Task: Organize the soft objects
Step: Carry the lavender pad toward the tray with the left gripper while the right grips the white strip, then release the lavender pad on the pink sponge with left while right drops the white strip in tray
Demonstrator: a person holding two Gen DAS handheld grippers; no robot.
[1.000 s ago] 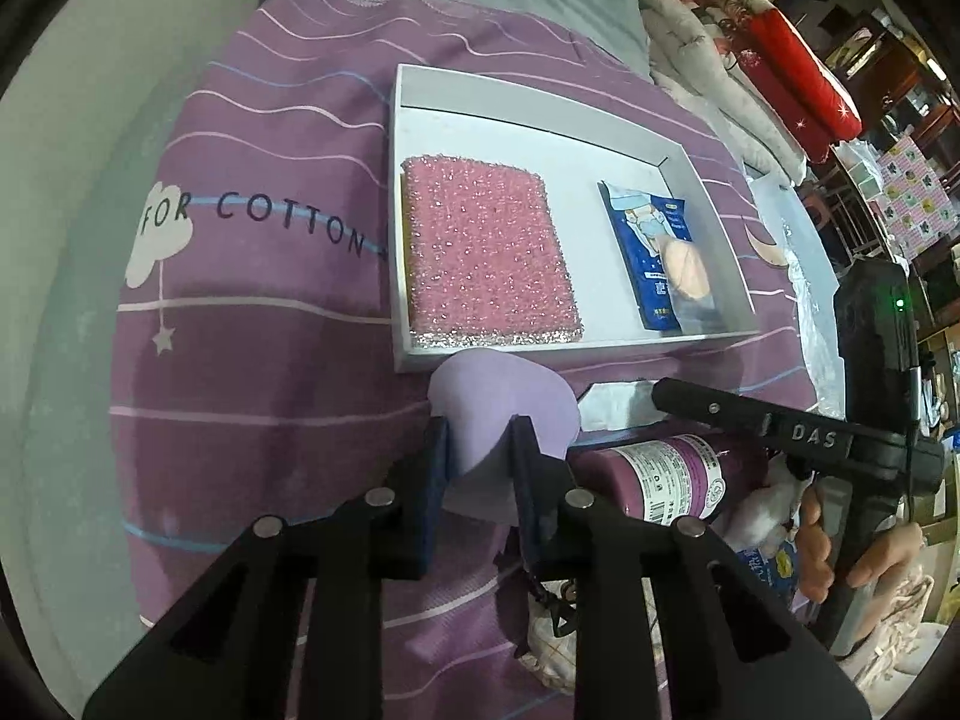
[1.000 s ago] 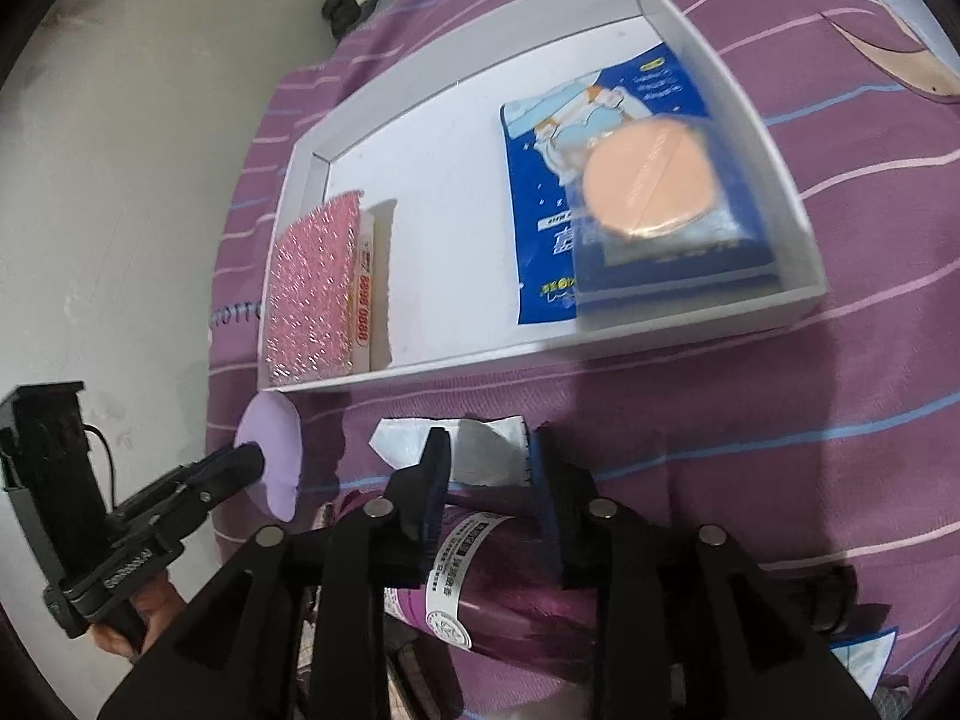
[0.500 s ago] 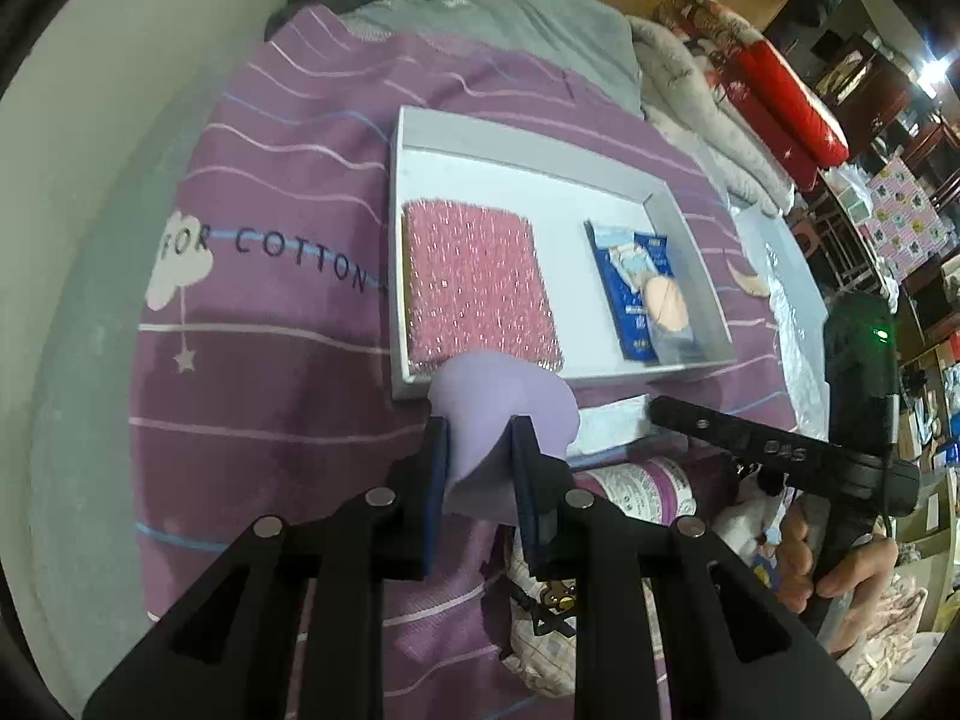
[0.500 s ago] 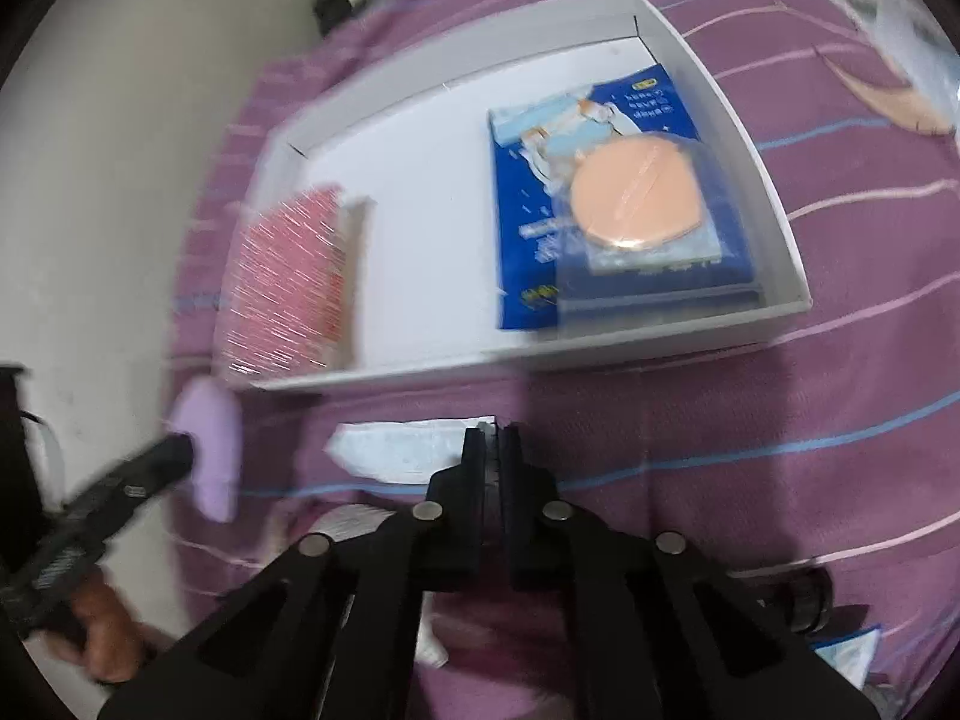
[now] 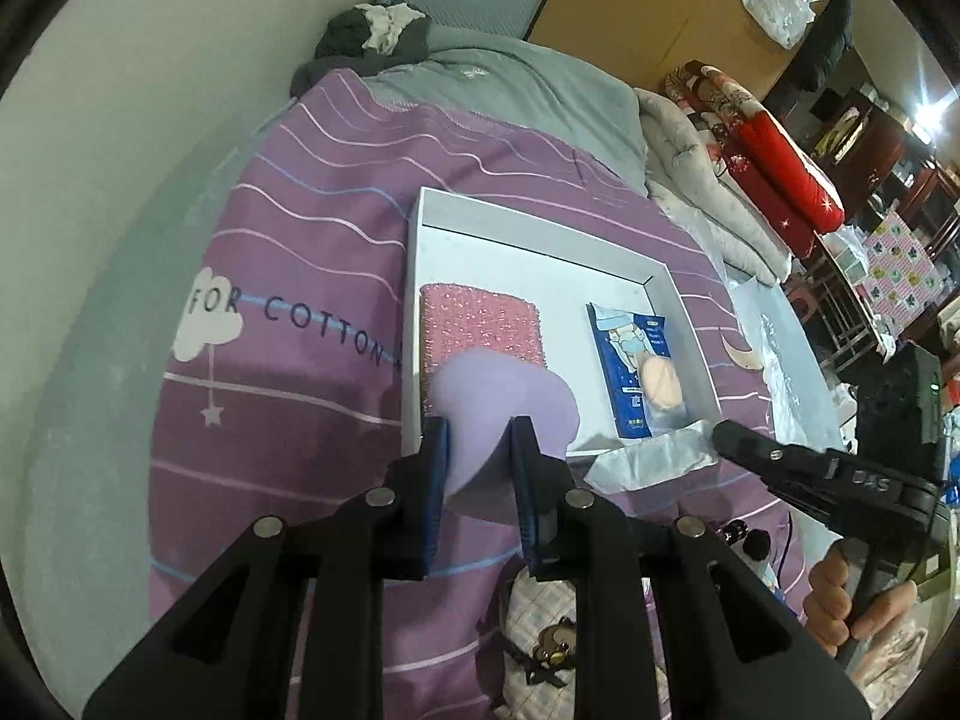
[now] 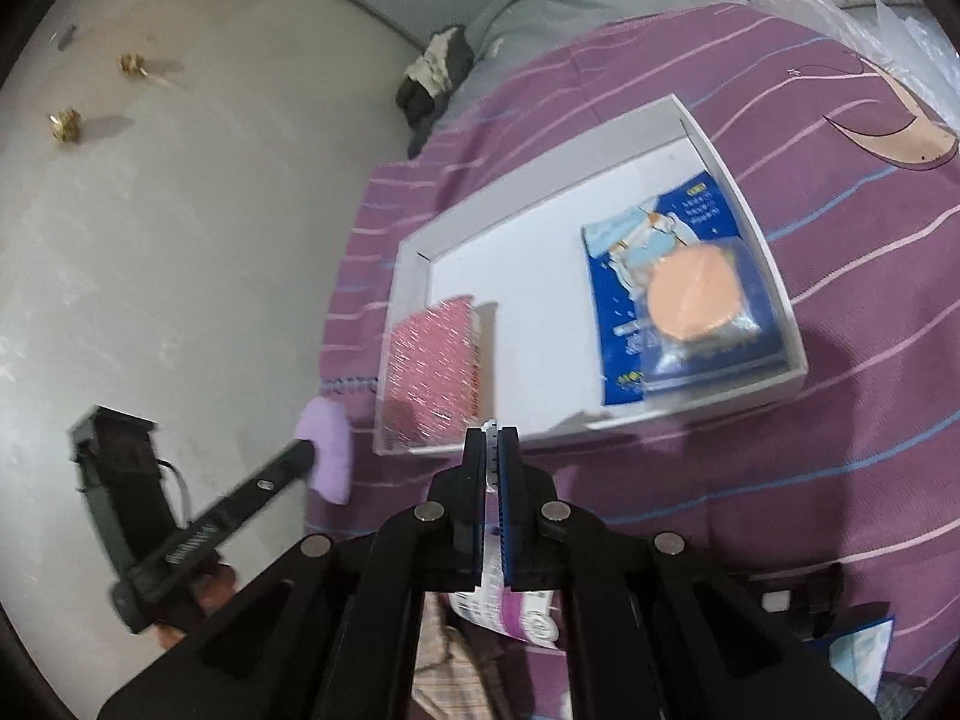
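Left wrist view: left gripper (image 5: 477, 450), jaws clamped on lilac sponge (image 5: 504, 402), raised over the near left corner of the white tray (image 5: 540, 234). Pink scouring pad (image 5: 483, 330) at the tray's left edge; blue packet (image 5: 639, 378) at its right.

Right wrist view: right gripper (image 6: 493, 462), jaws pinched on thin white wrapper (image 6: 492, 468) just before the tray's near edge, on the purple bedspread (image 6: 780, 468).

My left gripper (image 5: 479, 450) points down and forward, its two blue-padded fingers (image 5: 437, 468) pressed against a soft lilac piece (image 5: 510, 402) that bulges out beyond the tips. My right gripper (image 6: 492, 450) also tilts downward, jaws brought almost together on the edge of a thin white packet (image 5: 651, 456). In the left view my right hand (image 5: 840, 606) wraps its handle; my left hand's fingers (image 6: 210, 594) barely show under the other handle.
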